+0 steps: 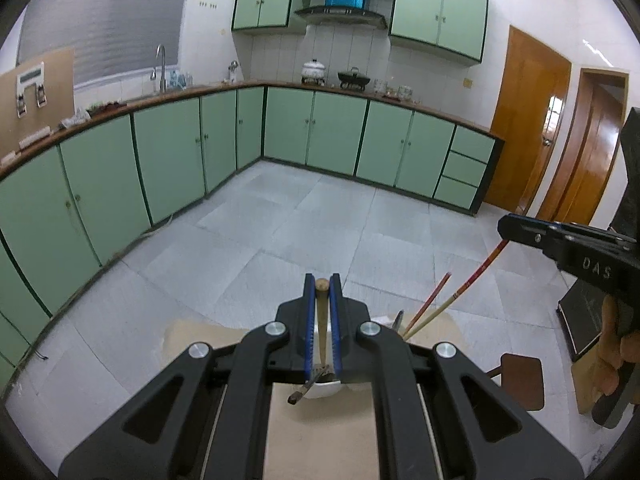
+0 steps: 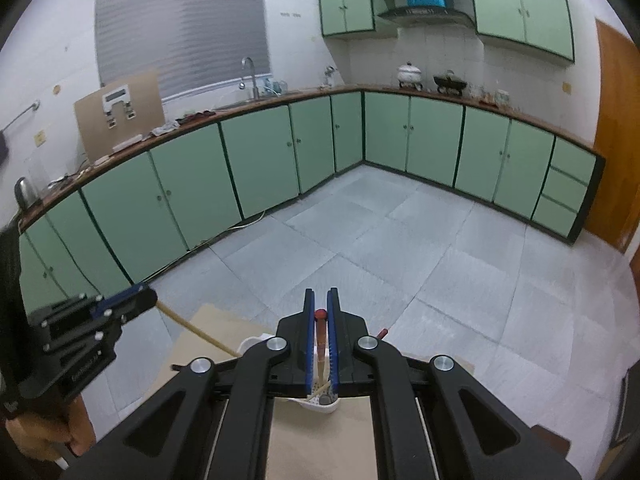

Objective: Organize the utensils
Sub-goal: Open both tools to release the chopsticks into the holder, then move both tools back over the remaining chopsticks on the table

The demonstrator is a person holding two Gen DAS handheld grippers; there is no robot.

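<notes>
My left gripper (image 1: 322, 286) is shut on a wooden-handled utensil (image 1: 321, 320) whose handle end sticks up between the blue pads; its lower end reaches into a white utensil holder (image 1: 326, 390). My right gripper (image 2: 321, 300) is shut on a red-tipped chopstick (image 2: 320, 338) that stands in the white holder (image 2: 320, 404). In the left wrist view the right gripper (image 1: 506, 228) holds that chopstick (image 1: 468, 280) at its top, beside a second red-tipped chopstick (image 1: 430, 300) and a metal utensil (image 1: 399, 317). In the right wrist view the left gripper (image 2: 146, 300) holds the wooden handle (image 2: 192, 330).
The holder stands on a light wooden table (image 2: 320, 440) above a grey tiled floor (image 1: 280, 232). Green cabinets (image 1: 168, 152) line the walls. A brown stool (image 1: 520, 380) and a dark box (image 1: 580, 316) are at the right. Wooden doors (image 1: 528, 120) are at the far right.
</notes>
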